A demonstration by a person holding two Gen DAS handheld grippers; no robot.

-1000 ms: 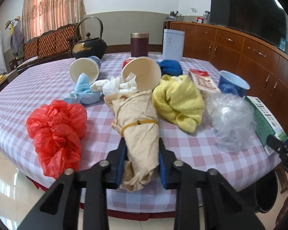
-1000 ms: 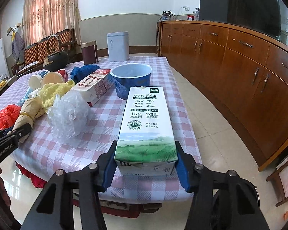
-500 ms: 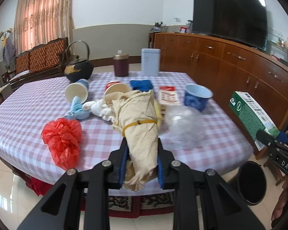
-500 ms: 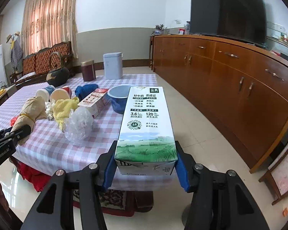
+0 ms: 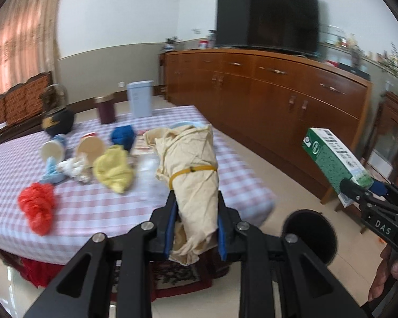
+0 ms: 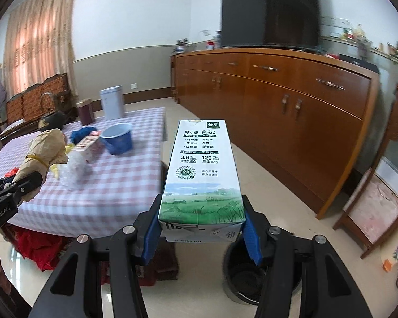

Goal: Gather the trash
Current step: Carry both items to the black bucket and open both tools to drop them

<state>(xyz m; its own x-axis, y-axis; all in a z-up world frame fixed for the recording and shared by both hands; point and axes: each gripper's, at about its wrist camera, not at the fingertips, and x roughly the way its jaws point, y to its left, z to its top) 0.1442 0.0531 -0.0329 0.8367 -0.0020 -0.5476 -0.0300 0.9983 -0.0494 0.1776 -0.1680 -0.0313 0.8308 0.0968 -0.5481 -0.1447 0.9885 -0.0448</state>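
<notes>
Left wrist view: the left gripper [image 5: 196, 228] is clamped on a beige paper bundle [image 5: 192, 169] tied with a yellow band, held up off the desk [image 5: 98, 206]. A black bin [image 5: 310, 235] stands on the floor to its right. At the right edge the right gripper [image 5: 363, 189] grips a milk carton [image 5: 334, 156].

Right wrist view: the right gripper [image 6: 201, 232] holds the milk carton [image 6: 203, 175] by its sides, above the black bin [image 6: 254, 278]. The bundle [image 6: 43, 153] shows at left, off the desk [image 6: 106, 185]
</notes>
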